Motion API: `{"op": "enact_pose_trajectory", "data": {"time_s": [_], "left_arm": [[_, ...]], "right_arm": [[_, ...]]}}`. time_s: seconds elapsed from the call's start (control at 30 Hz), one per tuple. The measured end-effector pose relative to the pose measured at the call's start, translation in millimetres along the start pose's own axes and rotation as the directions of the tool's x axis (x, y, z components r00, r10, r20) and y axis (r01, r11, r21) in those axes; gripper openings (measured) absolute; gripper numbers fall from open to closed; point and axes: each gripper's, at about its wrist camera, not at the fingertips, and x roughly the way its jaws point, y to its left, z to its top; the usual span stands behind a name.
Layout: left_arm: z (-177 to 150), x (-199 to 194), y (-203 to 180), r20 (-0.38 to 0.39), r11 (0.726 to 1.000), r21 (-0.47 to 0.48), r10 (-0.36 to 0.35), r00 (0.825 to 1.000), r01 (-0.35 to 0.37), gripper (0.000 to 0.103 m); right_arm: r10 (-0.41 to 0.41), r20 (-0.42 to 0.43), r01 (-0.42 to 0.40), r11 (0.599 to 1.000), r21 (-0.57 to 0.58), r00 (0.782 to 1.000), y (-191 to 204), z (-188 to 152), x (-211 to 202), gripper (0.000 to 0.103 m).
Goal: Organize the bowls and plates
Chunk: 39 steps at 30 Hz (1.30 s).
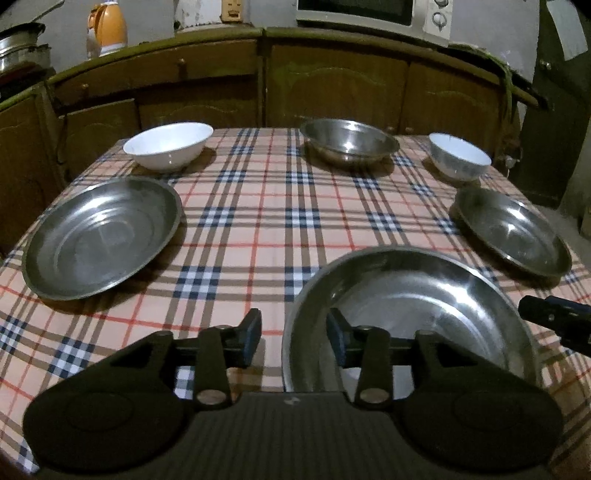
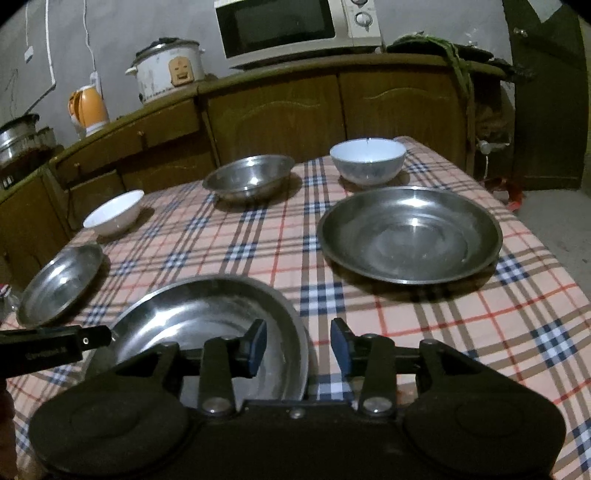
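Observation:
A steel plate (image 1: 424, 295) (image 2: 207, 317) lies near the front edge of the checked tablecloth. My left gripper (image 1: 295, 332) is open and straddles its left rim, pads clear of the metal. My right gripper (image 2: 299, 343) is open and straddles its right rim the same way. Each view also catches a finger of the other gripper (image 1: 554, 314) (image 2: 55, 347). Two more steel plates lie flat, one at the left (image 1: 99, 236) and one at the right (image 1: 513, 229) (image 2: 410, 232). At the back stand a white bowl (image 1: 168, 144), a steel bowl (image 1: 349, 140) and a second white bowl (image 1: 460, 155).
Wooden cabinets (image 1: 332, 85) run behind the table, carrying a microwave (image 2: 288, 26), a rice cooker (image 2: 170, 70) and an orange kettle (image 2: 90, 107). Bare cloth (image 1: 266, 221) shows between the plates. The table's right edge drops to the floor (image 2: 554, 221).

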Motion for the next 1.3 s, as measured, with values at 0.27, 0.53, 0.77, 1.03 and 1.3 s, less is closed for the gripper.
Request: {"op": "enact_pose_trajectory", "data": {"time_s": [0.27, 0.53, 0.77, 1.03, 1.3], "left_arm": [[22.2, -11.8, -17.9, 0.025, 0.999, 0.021, -0.032, 0.999, 0.032, 0.047], [44.1, -13.9, -49.2, 0.036, 0.995, 0.05, -0.09, 0.995, 0.088, 0.047], [54.7, -9.4, -82.6, 0.037, 0.986, 0.09, -0.145, 0.989, 0.142, 0.048], [62.2, 6.1, -106.3, 0.03, 0.979, 0.128, -0.163, 0.986, 0.158, 0.048], [73.0, 25.5, -123.1, 0.016, 0.979, 0.137, -0.155, 0.988, 0.151, 0.048]], "right_arm": [[-0.022, 0.033, 0.021, 1.0, 0.01, 0.999, -4.9, 21.5, -24.6, 0.055], [-0.061, 0.068, 0.06, 0.998, 0.02, 0.996, -27.6, 39.1, -45.7, 0.061], [-0.11, 0.088, 0.106, 0.993, 0.05, 0.99, -59.8, 47.4, -55.2, 0.062], [-0.142, 0.08, 0.135, 0.987, 0.091, 0.987, -91.3, 47.5, -41.5, 0.065], [-0.156, 0.077, 0.146, 0.982, 0.117, 0.985, -114.0, 56.9, -21.2, 0.069]]}}
